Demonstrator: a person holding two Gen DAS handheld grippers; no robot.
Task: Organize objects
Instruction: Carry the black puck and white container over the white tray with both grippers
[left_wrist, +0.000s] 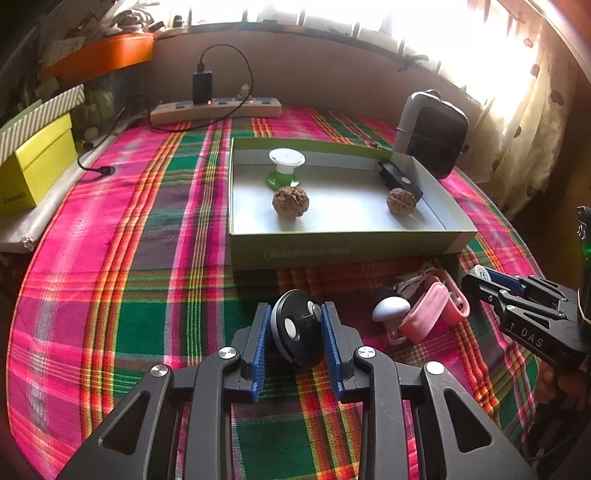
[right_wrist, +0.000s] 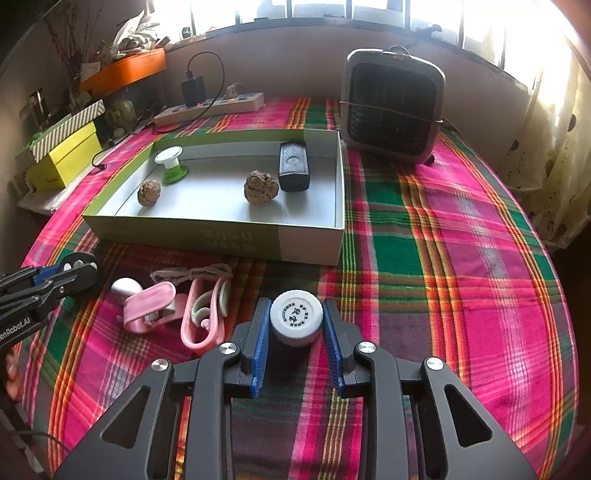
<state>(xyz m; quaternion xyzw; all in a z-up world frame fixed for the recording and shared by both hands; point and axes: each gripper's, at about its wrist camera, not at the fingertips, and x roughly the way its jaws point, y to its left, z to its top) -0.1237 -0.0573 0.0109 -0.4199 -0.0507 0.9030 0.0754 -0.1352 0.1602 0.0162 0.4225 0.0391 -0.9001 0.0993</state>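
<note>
Left gripper in the left wrist view has its blue ribbed pads on either side of a black round disc, closed to a narrow gap that looks like a grip on it, the disc standing on edge just above the plaid tablecloth; to carry it well, I judge the hold should stay firm, since a thin disc pinched on its rim can swivel, and the lift should clear the near wall of the open box before lowering onto the bare floor between the two walnuts. That disc is black with a pale rim, a white spot on its face and a small metal stud near the right pad. Right gripper in the right wrist view clasps a small dark bottle just under its white cap, which carries a ring of printed characters; the bottle stands upright on the cloth in front of the box, near a pink clip and pink earphones. Keeping it upright and setting it down away from the black device seems the safer course
</note>
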